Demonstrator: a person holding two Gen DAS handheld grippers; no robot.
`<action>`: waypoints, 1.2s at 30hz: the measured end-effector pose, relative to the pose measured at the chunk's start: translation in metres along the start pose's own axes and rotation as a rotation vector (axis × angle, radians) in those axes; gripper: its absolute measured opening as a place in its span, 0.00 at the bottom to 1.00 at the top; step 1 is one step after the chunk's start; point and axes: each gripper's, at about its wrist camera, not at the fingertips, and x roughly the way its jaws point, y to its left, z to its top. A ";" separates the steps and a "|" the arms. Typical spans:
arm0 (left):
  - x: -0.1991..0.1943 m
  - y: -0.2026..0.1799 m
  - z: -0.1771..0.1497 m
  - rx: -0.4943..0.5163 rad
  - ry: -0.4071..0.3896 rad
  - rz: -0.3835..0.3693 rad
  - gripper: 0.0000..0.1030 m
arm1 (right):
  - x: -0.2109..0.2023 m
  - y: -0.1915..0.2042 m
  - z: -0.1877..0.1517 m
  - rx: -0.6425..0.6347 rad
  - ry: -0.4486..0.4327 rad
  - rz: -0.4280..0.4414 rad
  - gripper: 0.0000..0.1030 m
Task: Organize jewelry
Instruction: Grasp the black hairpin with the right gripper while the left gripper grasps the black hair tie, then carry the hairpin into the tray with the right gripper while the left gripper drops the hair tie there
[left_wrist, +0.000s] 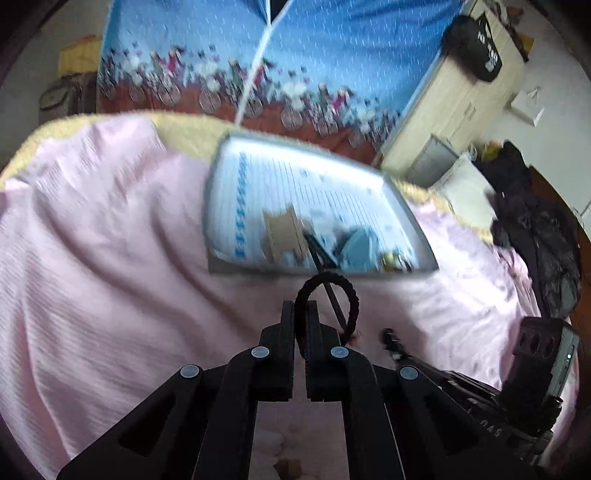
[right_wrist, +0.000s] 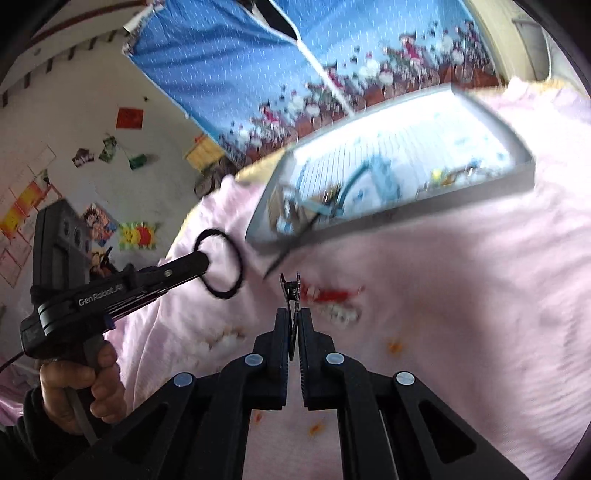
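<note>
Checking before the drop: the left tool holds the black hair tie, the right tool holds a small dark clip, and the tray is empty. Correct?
Not quite: the tray is not empty. Both wrist views show blue and brownish items in it, though blurred. The rest stands: the left tool grips the hair tie and the right tool grips the clip.

Pink blanket (left_wrist: 110, 229) covers the bed, yellow fleece edge (left_wrist: 184, 127) behind it. Blue printed curtain (left_wrist: 207, 48) hangs beyond. Black jacket (left_wrist: 535, 236) heaped right. Stickers on wall (right_wrist: 138, 234).

tray (left_wrist: 221, 192) contents motion-blurred, small items (right_wrist: 454, 173) unidentifiable
</note>
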 end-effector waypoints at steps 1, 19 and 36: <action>-0.002 0.003 0.003 -0.014 -0.042 0.010 0.02 | -0.002 -0.001 0.004 -0.008 -0.025 -0.016 0.05; 0.082 0.048 0.041 -0.081 -0.123 0.161 0.02 | 0.068 -0.020 0.084 -0.182 -0.069 -0.148 0.05; 0.099 0.030 0.033 0.014 -0.053 0.205 0.23 | 0.081 -0.036 0.076 -0.211 -0.027 -0.171 0.06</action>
